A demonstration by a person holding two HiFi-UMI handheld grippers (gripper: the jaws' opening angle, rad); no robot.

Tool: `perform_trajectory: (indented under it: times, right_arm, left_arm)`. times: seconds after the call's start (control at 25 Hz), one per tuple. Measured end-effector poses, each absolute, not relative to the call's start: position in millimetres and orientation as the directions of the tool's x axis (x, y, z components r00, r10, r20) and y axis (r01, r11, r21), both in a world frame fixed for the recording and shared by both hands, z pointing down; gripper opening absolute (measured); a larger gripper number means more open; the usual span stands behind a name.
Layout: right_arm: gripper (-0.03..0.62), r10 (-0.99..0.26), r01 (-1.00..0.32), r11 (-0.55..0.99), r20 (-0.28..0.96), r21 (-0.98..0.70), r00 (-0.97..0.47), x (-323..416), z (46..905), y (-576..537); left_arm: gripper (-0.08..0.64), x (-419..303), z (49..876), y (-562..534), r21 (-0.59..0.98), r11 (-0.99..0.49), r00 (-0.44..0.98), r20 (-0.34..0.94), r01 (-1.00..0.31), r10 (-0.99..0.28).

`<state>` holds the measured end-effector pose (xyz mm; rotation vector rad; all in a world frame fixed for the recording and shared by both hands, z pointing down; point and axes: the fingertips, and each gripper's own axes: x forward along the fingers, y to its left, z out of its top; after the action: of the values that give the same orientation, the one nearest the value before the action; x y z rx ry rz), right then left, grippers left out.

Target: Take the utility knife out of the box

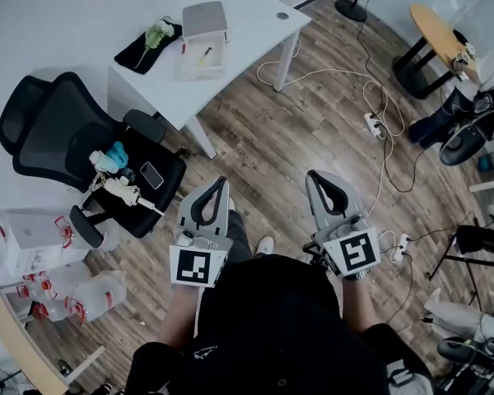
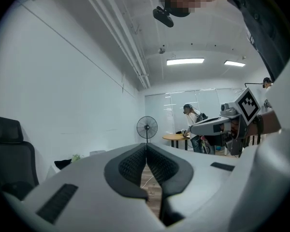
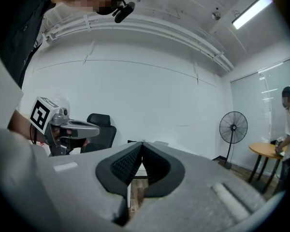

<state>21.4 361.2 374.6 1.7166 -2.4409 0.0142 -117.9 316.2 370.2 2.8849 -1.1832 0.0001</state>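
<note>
On the white table (image 1: 230, 64) at the far side of the room stands an open box (image 1: 202, 49) with a grey lid; a small yellowish thing, probably the utility knife (image 1: 204, 56), lies inside. My left gripper (image 1: 221, 183) and right gripper (image 1: 312, 176) are held side by side above the wooden floor, well short of the table. Both point toward it. In the left gripper view the left gripper (image 2: 146, 145) has its pads pressed together with nothing between them. The right gripper (image 3: 142, 143) looks the same in its own view, shut and empty.
A black office chair (image 1: 74, 134) with a phone and small items stands left of the table. A black mat with flowers (image 1: 148, 44) lies beside the box. Cables and a power strip (image 1: 372, 123) run across the floor. A fan (image 2: 147, 127), a round table (image 1: 438, 27) and a person (image 2: 191, 116) are at the right.
</note>
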Motion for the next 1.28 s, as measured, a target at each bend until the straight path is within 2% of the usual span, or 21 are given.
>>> perform_trajectory:
  times: [0.4,0.8,0.96,1.28]
  right_arm:
    - [0.005,-0.945,-0.952,0.301,0.153,0.051,-0.29,17.4,377.3,267.2]
    - [0.005,-0.944,-0.953,0.29,0.188,0.086,-0.271,-4.7,382.1,177.0]
    - [0.005,-0.957,-0.96,0.264,0.149,0.091,-0.249,-9.8,372.8,144.8]
    - [0.005,-0.954,-0.963,0.248,0.198,0.109,-0.223,-27.3,378.9,104.9]
  left_arm:
    - [0.006,-92.3,375.8,218.4,0.049,-0.778,0.779,0.006,-0.627,-0.627]
    - [0.006,-111.2,374.9,124.0,0.05,-0.791,0.792,0.004,-0.61,-0.61]
    - [0.006,-114.4,373.5,93.8,0.042,-0.811,0.812,-0.005,-0.584,-0.584]
    - [0.006,-121.6,377.3,53.9,0.045,-0.833,0.833,-0.018,-0.552,-0.553]
